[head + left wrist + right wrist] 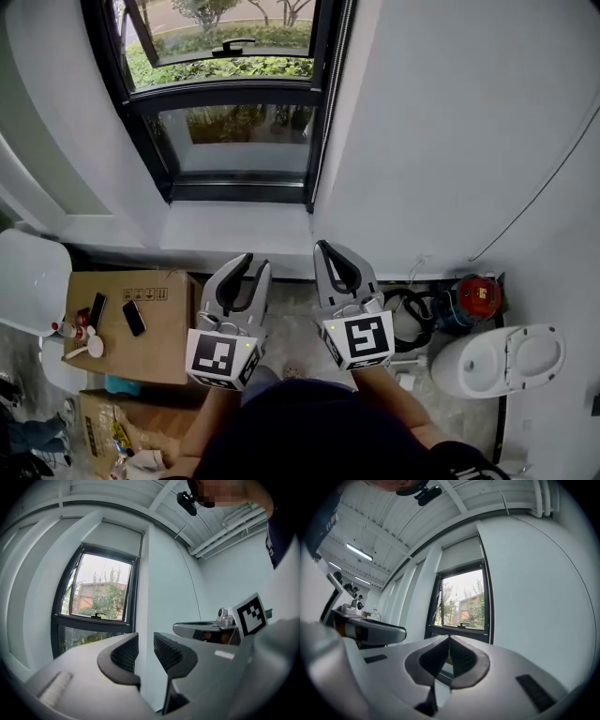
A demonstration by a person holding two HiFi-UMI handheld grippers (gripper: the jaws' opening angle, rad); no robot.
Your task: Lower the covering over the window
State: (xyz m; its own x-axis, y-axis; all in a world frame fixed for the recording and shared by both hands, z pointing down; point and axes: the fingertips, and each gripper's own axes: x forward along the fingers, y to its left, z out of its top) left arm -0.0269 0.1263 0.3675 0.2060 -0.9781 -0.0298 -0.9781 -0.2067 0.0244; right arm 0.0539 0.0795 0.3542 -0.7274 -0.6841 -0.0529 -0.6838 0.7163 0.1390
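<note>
Left hand-held gripper stands open; cardboard box print unreadable.

Open space is seen between the left gripper, the right gripper and the window, over the sill. Low down, the way is narrowed by a cardboard box at left and a toilet at right

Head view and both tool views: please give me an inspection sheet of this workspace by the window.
Surface: white window sill, nothing seen on it.
Job's things: black-framed window uncovered; white roller blind raised at its top.
Clutter: brown cardboard box bearing two black phones; white toilet-like fixture.
Tools: left tool open, empty; right tool shut, empty.
Cables: thin dark cord on white wall.
Surroundings: white ribbed ceiling, green trees outside.
</note>
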